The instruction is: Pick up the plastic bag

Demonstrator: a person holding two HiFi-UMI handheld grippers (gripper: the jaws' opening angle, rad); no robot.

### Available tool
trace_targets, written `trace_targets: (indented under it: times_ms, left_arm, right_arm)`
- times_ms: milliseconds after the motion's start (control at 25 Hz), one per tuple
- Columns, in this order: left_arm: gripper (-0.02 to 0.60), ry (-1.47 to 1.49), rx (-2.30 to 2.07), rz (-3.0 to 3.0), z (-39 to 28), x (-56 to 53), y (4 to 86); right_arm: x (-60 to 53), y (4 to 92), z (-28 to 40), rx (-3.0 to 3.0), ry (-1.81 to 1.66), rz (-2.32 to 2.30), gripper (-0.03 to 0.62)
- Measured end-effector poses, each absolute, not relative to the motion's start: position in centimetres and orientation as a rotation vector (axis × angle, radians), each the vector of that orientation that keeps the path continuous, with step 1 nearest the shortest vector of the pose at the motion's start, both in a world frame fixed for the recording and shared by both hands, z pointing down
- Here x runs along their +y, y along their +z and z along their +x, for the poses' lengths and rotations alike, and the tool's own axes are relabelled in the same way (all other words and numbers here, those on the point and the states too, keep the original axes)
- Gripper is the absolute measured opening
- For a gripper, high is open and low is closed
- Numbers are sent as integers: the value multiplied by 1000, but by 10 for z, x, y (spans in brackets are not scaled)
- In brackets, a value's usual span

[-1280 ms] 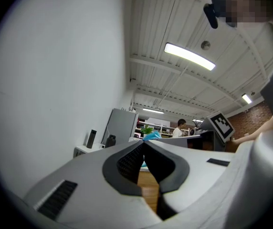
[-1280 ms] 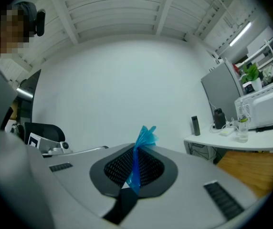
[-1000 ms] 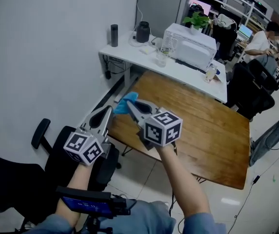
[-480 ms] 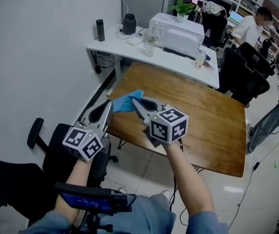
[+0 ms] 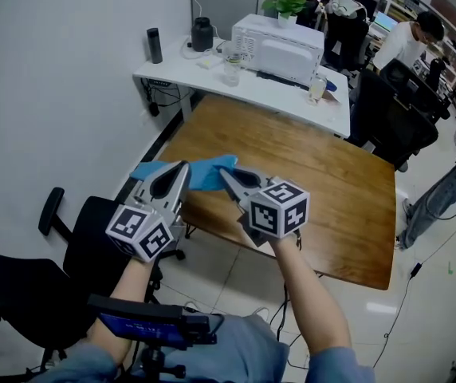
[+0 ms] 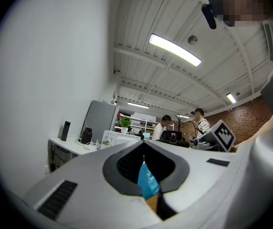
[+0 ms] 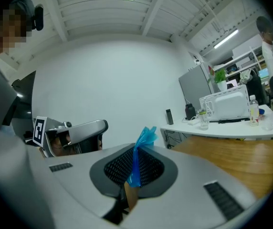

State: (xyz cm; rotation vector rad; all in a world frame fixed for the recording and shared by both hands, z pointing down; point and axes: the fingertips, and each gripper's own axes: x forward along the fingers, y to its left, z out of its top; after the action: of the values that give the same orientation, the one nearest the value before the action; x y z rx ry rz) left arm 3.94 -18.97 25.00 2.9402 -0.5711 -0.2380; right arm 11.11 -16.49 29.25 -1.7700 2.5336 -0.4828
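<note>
The blue plastic bag (image 5: 209, 171) hangs stretched between my two grippers, above the near left corner of the wooden table (image 5: 324, 190). My left gripper (image 5: 178, 170) is shut on the bag's left part, and a flap of blue shows past it on the left. My right gripper (image 5: 226, 175) is shut on the bag's right end. In the left gripper view a strip of the bag (image 6: 148, 181) is pinched in the left gripper (image 6: 144, 145). In the right gripper view the bag (image 7: 143, 140) sticks up out of the right gripper (image 7: 135, 151).
A white desk (image 5: 212, 74) behind the table carries a microwave (image 5: 280, 45), a kettle and bottles. A black office chair (image 5: 84, 242) stands at the lower left, by the white wall. More black chairs (image 5: 391, 114) and a seated person (image 5: 407, 34) are at the back right.
Both grippers have moved along together with the bag held between them, closer over the table's near left corner. More of the blue bag now shows left of the left gripper.
</note>
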Motion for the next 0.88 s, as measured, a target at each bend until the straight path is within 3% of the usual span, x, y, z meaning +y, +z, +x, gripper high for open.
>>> trace_targets:
  times_ms: [880]
  left_arm:
    - [11,-128,-425,2977,133,-105,274]
  right_arm:
    - [-68,350,194,2399,-674,-1817,0]
